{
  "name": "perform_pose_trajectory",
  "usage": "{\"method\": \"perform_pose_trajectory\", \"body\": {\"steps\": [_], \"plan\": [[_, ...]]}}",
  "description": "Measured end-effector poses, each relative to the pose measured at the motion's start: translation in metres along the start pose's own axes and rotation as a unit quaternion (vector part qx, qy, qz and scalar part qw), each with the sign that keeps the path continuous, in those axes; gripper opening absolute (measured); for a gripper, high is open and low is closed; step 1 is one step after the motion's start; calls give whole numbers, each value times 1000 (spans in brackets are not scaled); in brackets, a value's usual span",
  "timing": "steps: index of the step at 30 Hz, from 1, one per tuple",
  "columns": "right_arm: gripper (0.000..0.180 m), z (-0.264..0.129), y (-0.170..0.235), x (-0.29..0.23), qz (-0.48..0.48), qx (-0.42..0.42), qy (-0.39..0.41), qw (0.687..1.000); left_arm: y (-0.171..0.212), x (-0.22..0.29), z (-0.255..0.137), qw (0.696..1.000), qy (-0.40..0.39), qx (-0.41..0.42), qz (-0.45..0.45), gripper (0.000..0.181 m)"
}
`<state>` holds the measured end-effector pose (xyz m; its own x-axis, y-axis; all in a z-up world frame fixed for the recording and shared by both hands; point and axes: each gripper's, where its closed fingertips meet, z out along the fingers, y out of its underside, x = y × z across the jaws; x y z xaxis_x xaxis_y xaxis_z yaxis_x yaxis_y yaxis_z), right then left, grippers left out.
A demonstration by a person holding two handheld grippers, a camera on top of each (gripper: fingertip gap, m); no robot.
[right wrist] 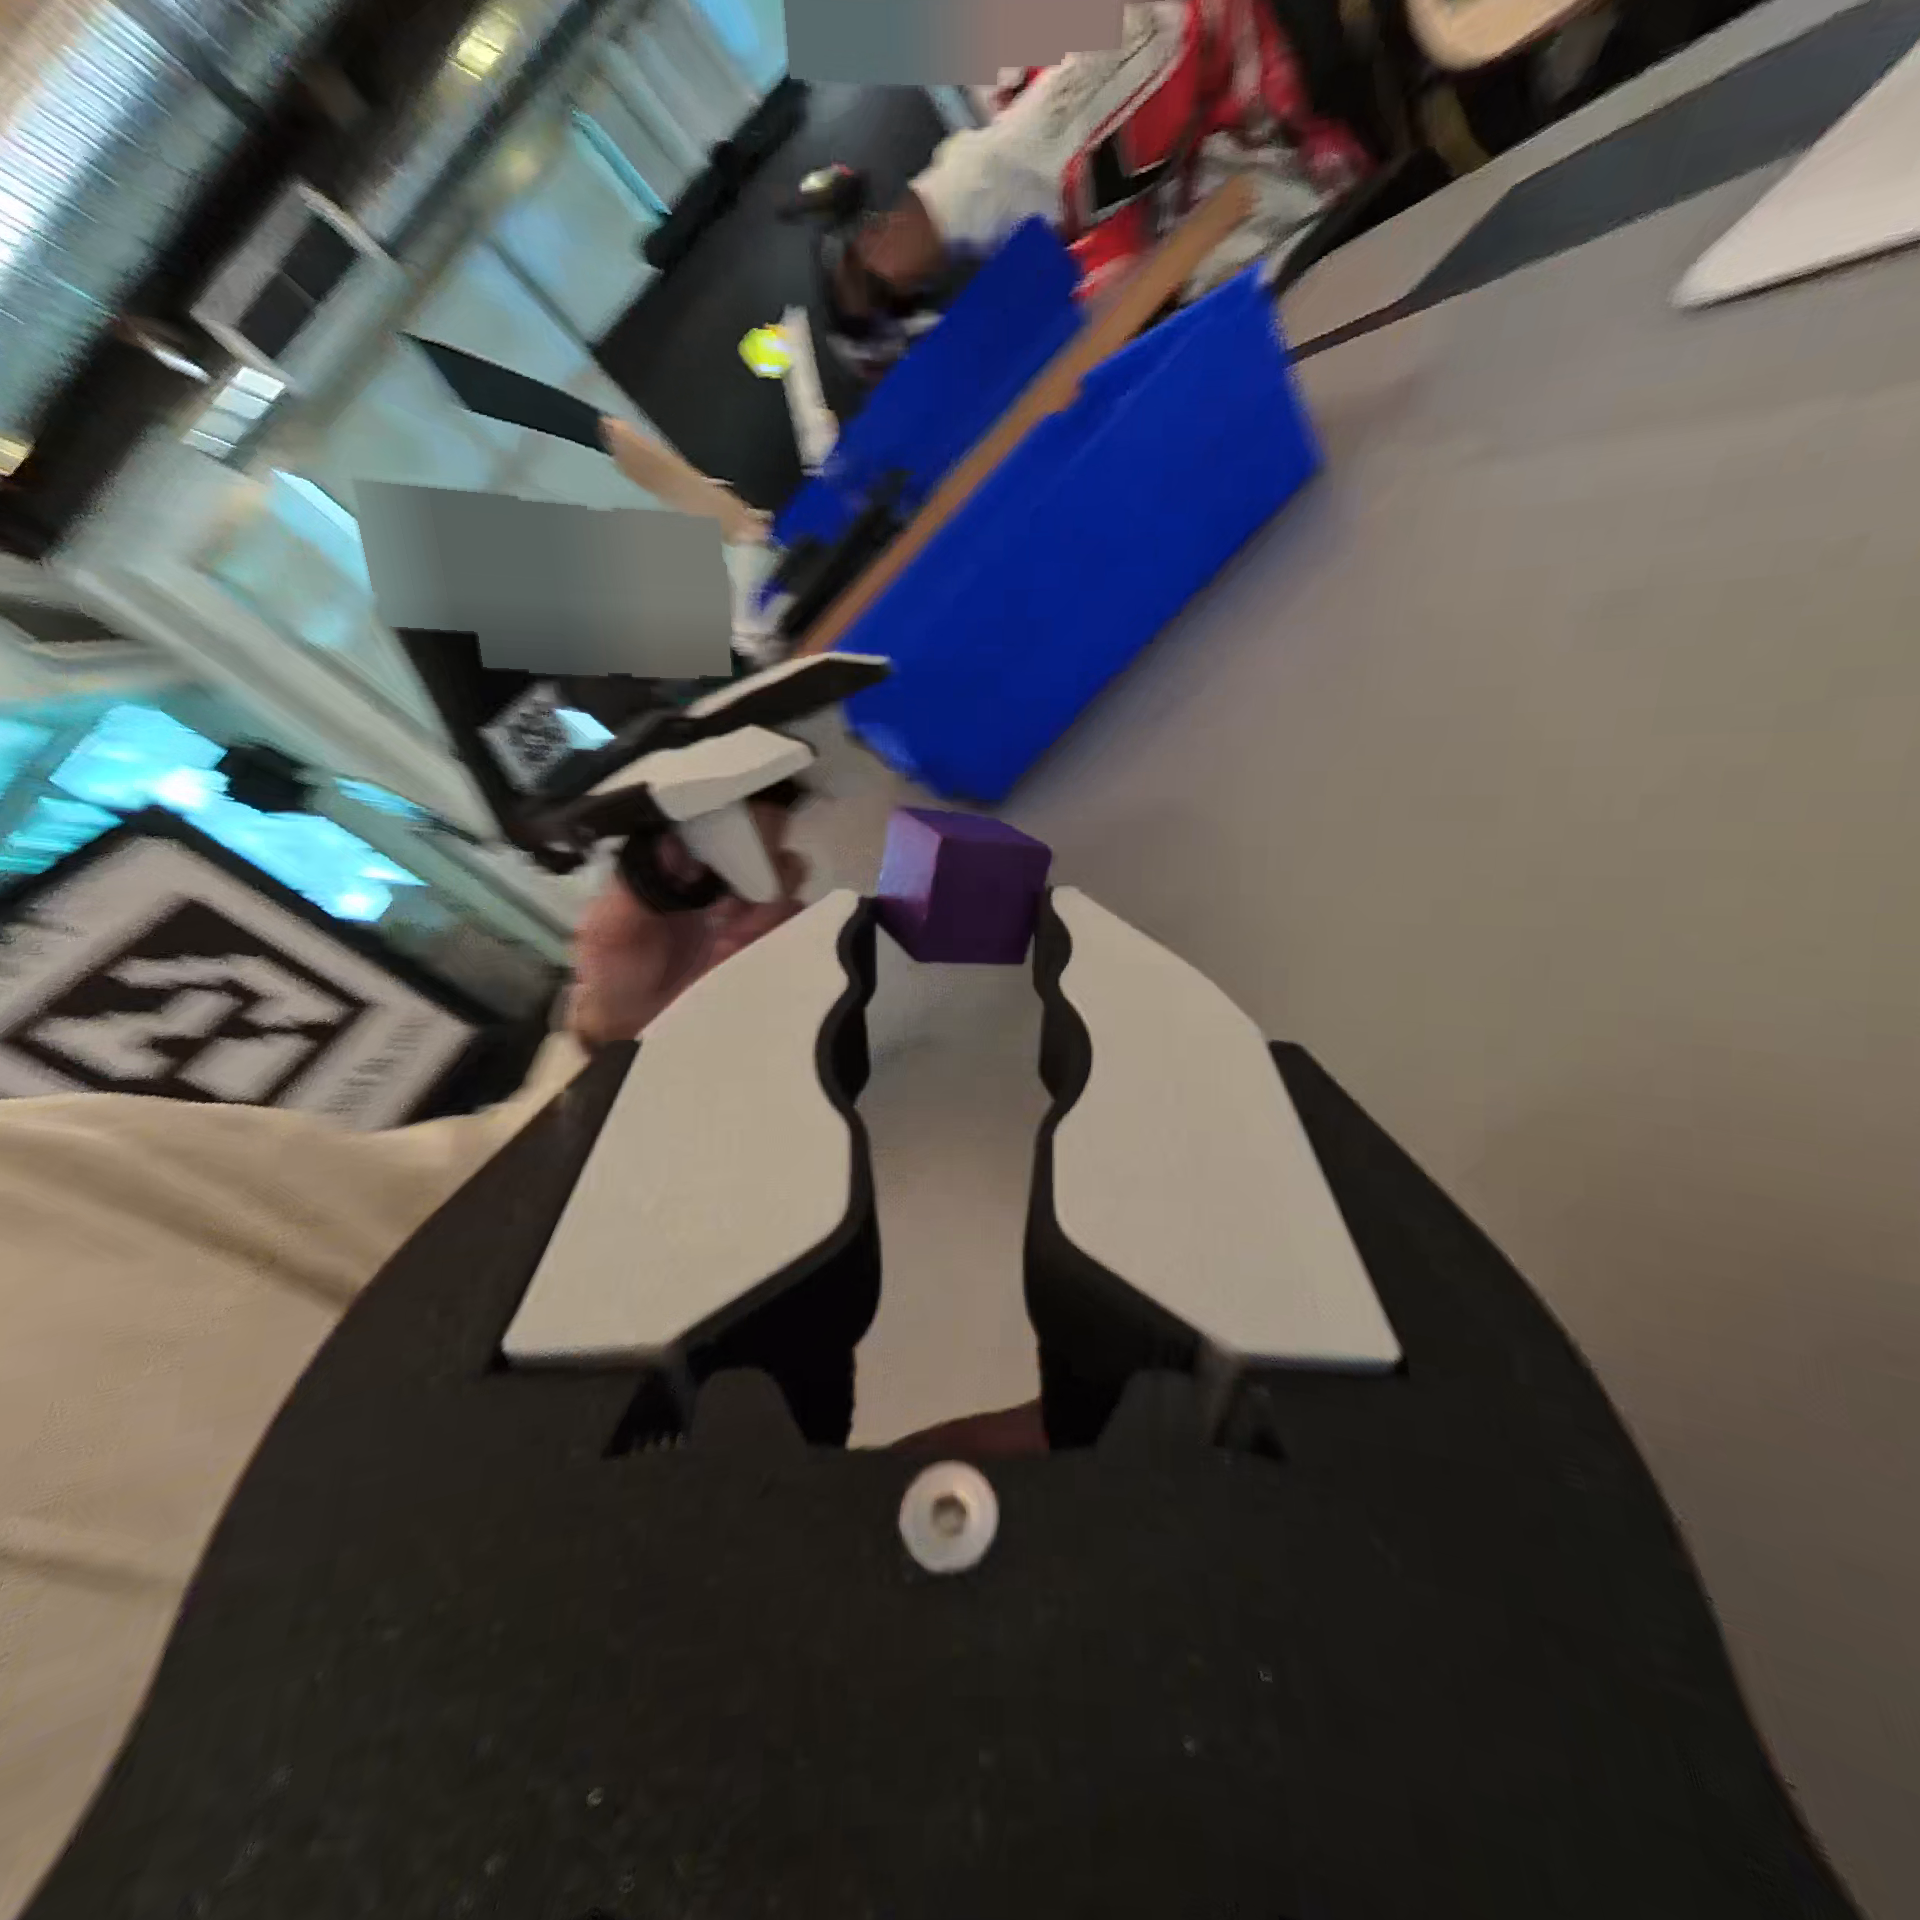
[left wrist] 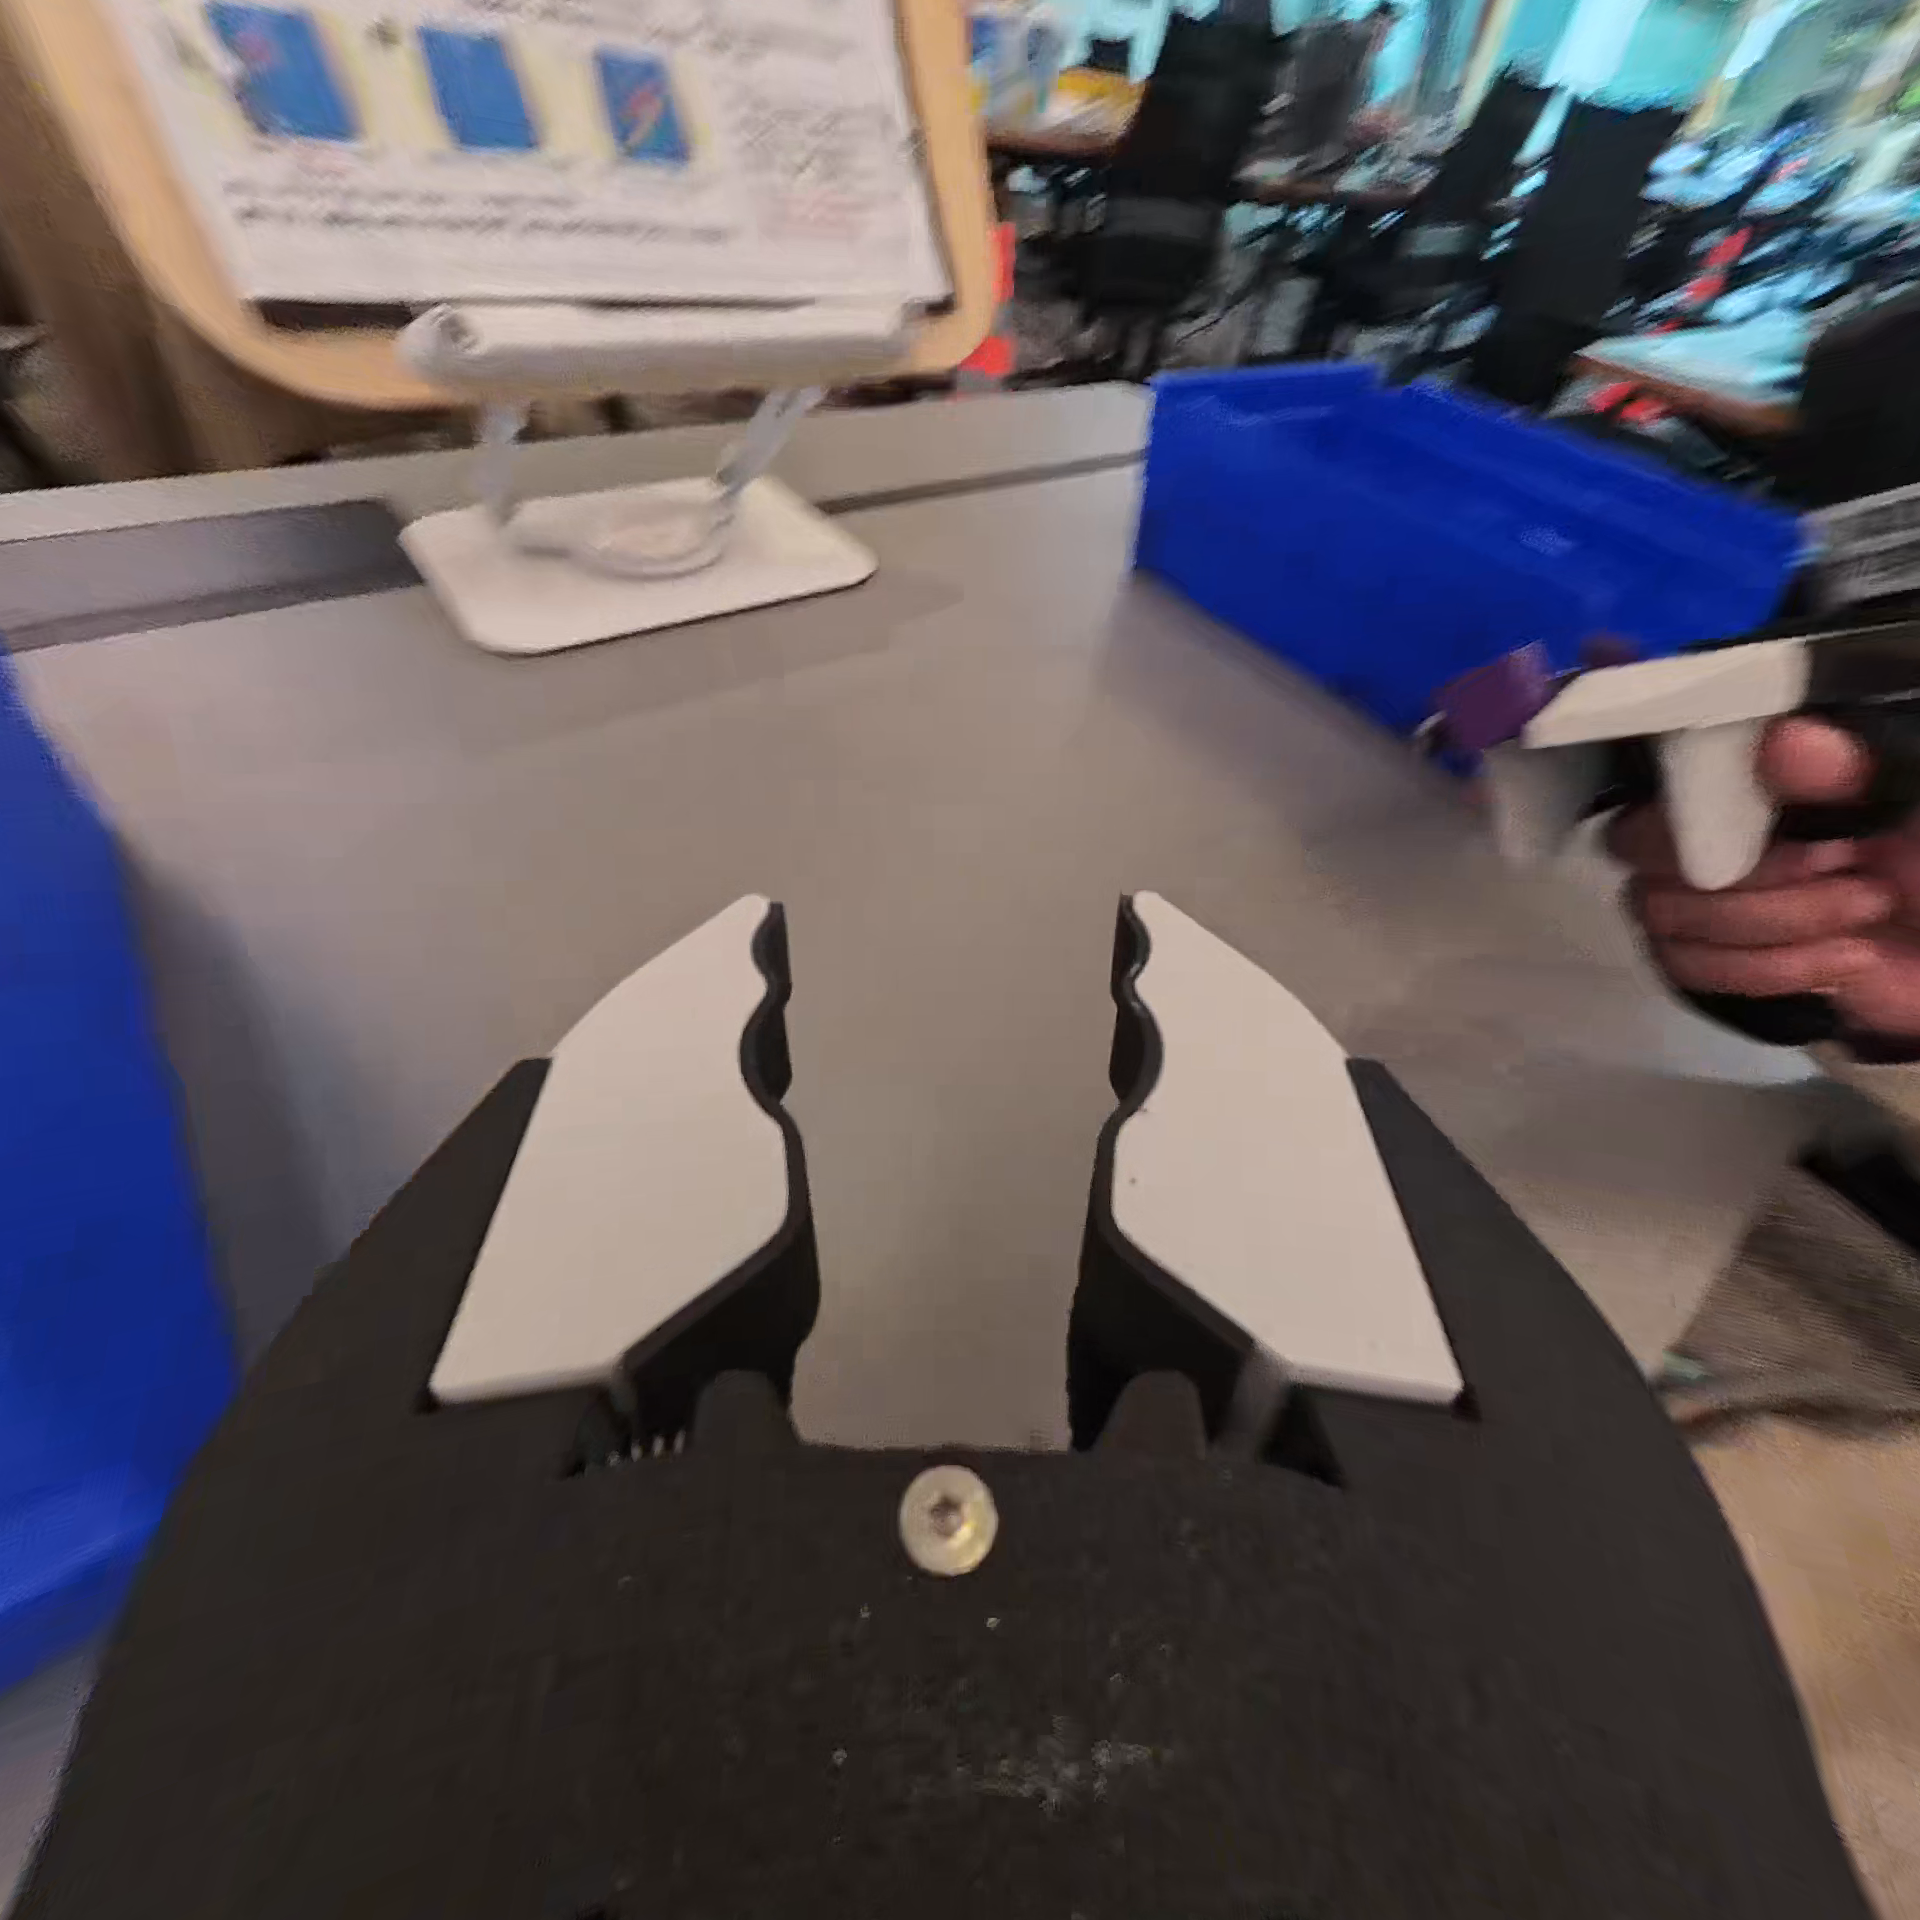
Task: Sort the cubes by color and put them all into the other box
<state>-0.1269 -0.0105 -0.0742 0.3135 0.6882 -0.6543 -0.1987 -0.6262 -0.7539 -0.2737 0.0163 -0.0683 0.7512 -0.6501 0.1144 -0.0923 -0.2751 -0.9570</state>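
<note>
1. Right gripper (right wrist: 954, 914) pinches the purple cube (right wrist: 961, 883) at its tips, just short of the blue box (right wrist: 1081, 582).
2. Left gripper (left wrist: 948, 935) is spread wide, empty.
3. Keep squeezing (shallow hold!), let go over the box.

Bright, even indoor light; strong motion blur beyond the near fingers

Both wide-angle views bend straight lines toward the edges. The left gripper (left wrist: 951, 914) and right gripper (right wrist: 954, 906) look sharp, while the grey table (left wrist: 935, 748), blue box (left wrist: 1434, 540) and background room smear. Shadows on the table are soft and faint; the purple cube (right wrist: 961, 883) shows clearly lit and shaded faces
</note>
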Motion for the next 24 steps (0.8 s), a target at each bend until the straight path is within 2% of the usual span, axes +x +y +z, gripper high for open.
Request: {"method": "perform_pose_trajectory", "body": {"steps": [3, 6, 9, 19, 21, 24], "plan": [[29, -9, 8, 21, -126, 6, 127, 984, 24, -16, -4, 998, -50, -24, 27, 55], [29, -16, 8, 25, -192, 22, 185, 964, 31, -13, -5, 997, -48, -27, 44, 54], [29, -23, 3, 24, -220, 40, 212, 951, 32, -6, -2, 997, -41, -32, 63, 54], [29, -37, -1, 22, -239, 34, 229, 943, 37, -1, 2, 997, -20, -44, 60, 53], [29, -60, -24, 15, -277, 44, 257, 925, 39, -3, 2, 998, -17, -46, 49, 53], [29, -139, -86, 22, -326, 54, 368, 869, 39, -8, 2, 998, -16, -51, 40, 53]]}}
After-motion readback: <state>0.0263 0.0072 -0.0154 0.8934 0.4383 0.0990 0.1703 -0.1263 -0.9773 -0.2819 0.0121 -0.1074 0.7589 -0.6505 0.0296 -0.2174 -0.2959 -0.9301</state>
